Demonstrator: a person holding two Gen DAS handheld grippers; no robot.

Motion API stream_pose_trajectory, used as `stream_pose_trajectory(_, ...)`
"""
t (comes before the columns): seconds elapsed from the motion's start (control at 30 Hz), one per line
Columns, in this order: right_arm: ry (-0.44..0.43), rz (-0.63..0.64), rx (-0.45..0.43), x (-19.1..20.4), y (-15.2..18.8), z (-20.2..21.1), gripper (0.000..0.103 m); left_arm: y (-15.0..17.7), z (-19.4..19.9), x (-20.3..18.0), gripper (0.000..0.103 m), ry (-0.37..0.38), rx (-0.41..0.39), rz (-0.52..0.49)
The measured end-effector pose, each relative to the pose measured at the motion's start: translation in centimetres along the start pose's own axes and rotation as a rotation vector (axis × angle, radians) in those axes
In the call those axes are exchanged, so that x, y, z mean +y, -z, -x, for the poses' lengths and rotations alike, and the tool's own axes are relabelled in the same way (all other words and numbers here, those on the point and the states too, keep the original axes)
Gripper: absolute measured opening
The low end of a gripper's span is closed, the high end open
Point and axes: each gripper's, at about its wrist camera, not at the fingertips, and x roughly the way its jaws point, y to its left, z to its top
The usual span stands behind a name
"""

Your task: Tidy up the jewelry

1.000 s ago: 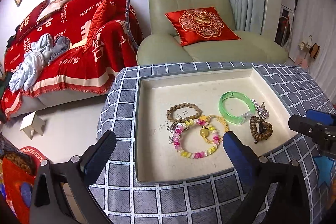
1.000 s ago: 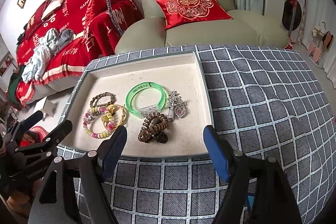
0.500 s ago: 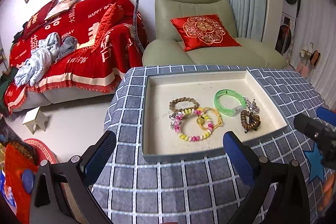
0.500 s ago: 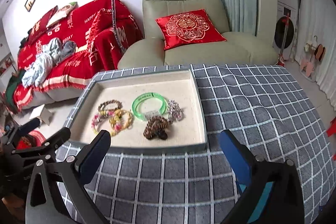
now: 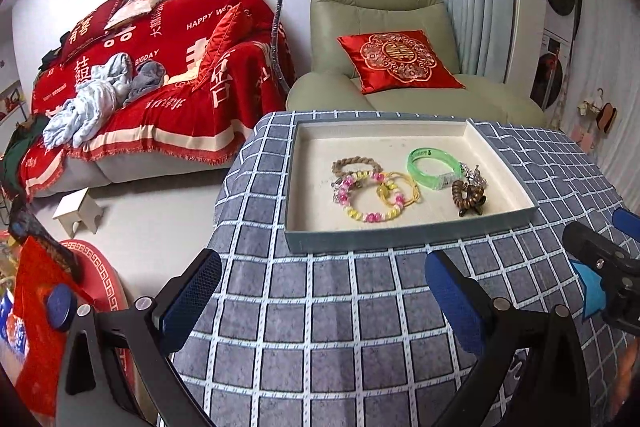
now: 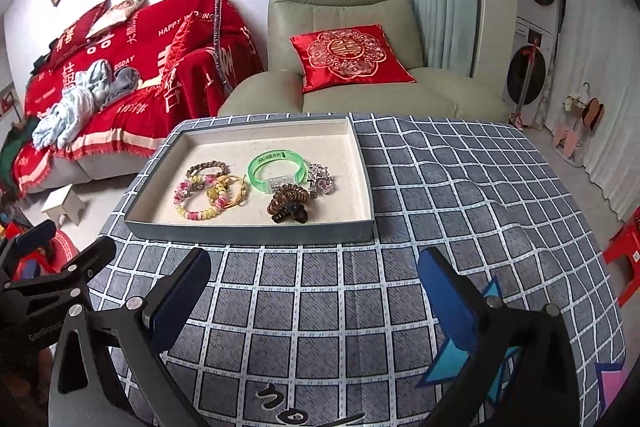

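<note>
Clearly legible, "HAPPY" and "BIGDAY" mark the red sofa throw [image 5: 168,75]; the green bangle [image 6: 276,173] bears unreadable print. Left claw [image 5: 320,295] and right claw [image 6: 316,291] gape wide, empty.

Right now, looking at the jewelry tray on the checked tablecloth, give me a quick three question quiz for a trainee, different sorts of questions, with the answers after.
1. True or false: the green bangle lies outside the tray.
2. Multiple choice: what lies nearest the tray's front wall in the right wrist view? A) brown coiled hair tie B) silver charm piece C) braided brown bracelet
3. Fill in: the left gripper and right gripper both stand ____, with nothing between their fingers.

Key: 1 false; 2 A; 3 open.
</note>
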Motion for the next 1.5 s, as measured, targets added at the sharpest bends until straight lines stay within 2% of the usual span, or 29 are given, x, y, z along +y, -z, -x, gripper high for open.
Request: stream_pose_trajectory(1.5,0.012,0.03,-0.017,0.8,0.4,1.3,0.103,0.3,1.4,-0.3,0.103,-0.001,-0.004,0.0)
